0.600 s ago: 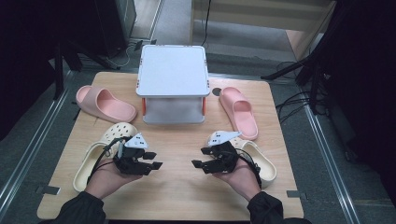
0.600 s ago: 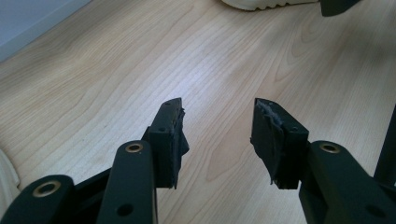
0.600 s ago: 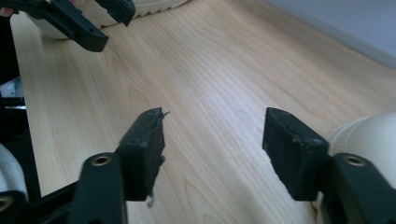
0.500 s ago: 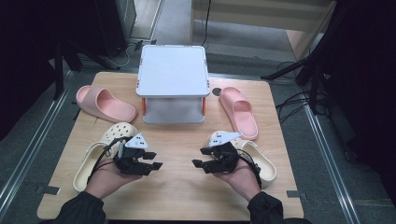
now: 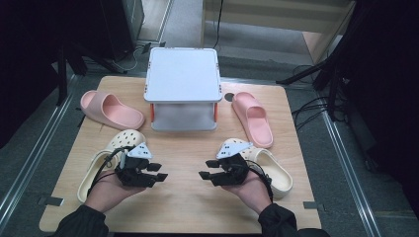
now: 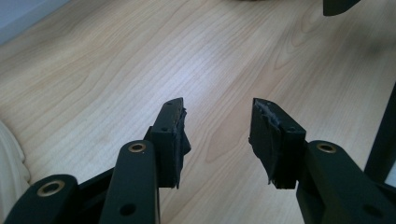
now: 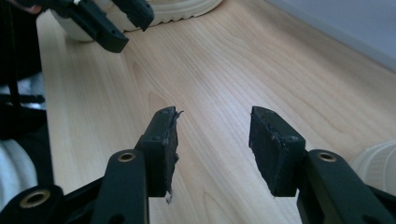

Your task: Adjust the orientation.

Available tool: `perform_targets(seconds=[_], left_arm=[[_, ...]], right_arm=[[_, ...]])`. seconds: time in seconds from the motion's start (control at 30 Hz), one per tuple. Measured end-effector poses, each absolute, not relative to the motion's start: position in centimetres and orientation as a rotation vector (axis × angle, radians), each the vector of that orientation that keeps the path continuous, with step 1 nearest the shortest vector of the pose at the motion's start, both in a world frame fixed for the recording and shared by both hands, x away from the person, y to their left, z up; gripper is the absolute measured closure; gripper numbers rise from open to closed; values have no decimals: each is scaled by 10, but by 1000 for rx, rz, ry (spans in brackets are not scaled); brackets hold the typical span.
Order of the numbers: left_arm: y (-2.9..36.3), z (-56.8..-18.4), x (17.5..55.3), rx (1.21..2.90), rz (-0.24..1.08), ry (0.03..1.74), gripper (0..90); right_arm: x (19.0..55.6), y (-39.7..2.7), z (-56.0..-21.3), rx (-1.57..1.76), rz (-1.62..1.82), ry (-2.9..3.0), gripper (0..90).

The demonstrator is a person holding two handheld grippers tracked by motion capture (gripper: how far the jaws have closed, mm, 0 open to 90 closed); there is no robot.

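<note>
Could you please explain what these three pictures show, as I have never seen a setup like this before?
There is no robot here: a person sits at a wooden table and holds a pair of hand-held black tongs in each hand. The high view looks down from above; the left tongs and right tongs point toward each other over bare wood. The other two pictures come from small cameras riding on the tongs, each looking along its own two jaws: the left tongs and the right tongs. Both stand open with nothing between them.

On the table lie two pink slides, one at the left and one at the right, and two cream clogs, one beside the left hand and one beside the right hand. A small white two-level rack stands at the far edge.
</note>
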State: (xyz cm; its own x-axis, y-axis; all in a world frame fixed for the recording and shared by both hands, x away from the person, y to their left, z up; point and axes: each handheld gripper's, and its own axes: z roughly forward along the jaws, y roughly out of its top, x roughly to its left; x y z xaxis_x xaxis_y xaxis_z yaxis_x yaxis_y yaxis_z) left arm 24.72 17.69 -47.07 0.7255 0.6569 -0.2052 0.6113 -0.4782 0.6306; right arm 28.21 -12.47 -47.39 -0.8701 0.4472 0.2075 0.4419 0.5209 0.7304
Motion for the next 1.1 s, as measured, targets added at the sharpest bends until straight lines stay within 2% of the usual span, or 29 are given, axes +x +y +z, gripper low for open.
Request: perform_targets(seconds=[0.07,0.77,1.1], left_arm=[[178,-468,246,2212,53,973,552],[222,-449,231,2164,135,1078,568],[254,-448,222,2148,163,1200,564]], right_arm=[[285,-125,-473,843,1310,2752,545],[285,-106,-475,685,1164,2843,521],[287,-103,-475,683,1155,2855,523]])
